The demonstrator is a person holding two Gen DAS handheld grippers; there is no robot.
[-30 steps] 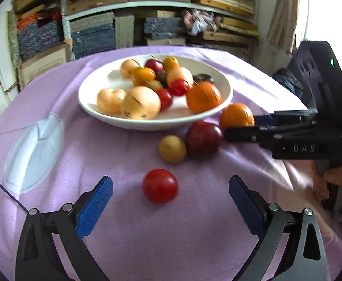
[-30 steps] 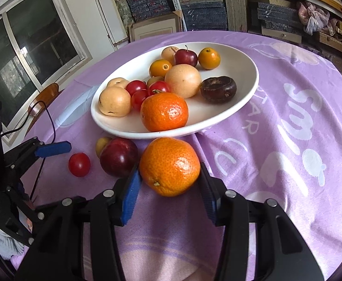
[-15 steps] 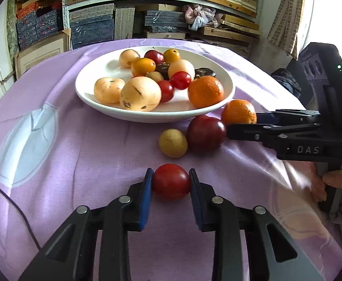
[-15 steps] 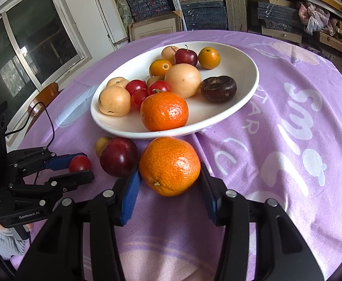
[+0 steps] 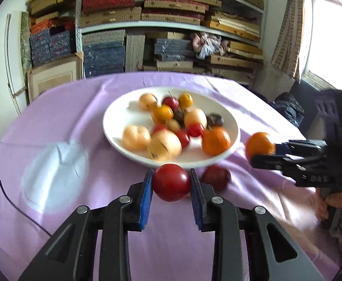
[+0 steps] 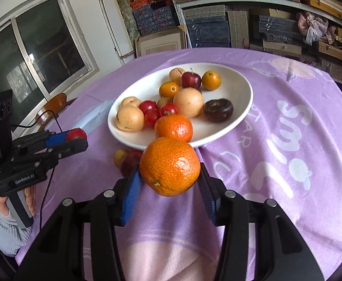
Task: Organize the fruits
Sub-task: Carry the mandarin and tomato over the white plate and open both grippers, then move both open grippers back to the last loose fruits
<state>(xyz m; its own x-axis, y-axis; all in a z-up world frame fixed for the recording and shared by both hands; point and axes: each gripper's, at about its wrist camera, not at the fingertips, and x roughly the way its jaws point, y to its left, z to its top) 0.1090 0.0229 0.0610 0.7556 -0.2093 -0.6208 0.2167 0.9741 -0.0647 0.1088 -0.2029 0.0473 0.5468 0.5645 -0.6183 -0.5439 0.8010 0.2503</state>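
Holding: left claw [image 5: 171, 182] clamped on red tomato [image 5: 171, 182], clear of the bench, ready for the bowl [image 6: 243, 119].
Right claw [image 6: 169, 175]: clamped on orange [image 6: 169, 166], likewise raised.
Loose: dark plum [image 5: 215, 177], apparently on the cloth.

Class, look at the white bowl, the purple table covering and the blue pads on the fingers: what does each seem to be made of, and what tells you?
White bowl: likely glazed ceramic; smooth and glossy. Purple table covering: soft cloth, matte, creased, with white print. Blue pads: probably rubber or plastic; finely ribbed, matte.
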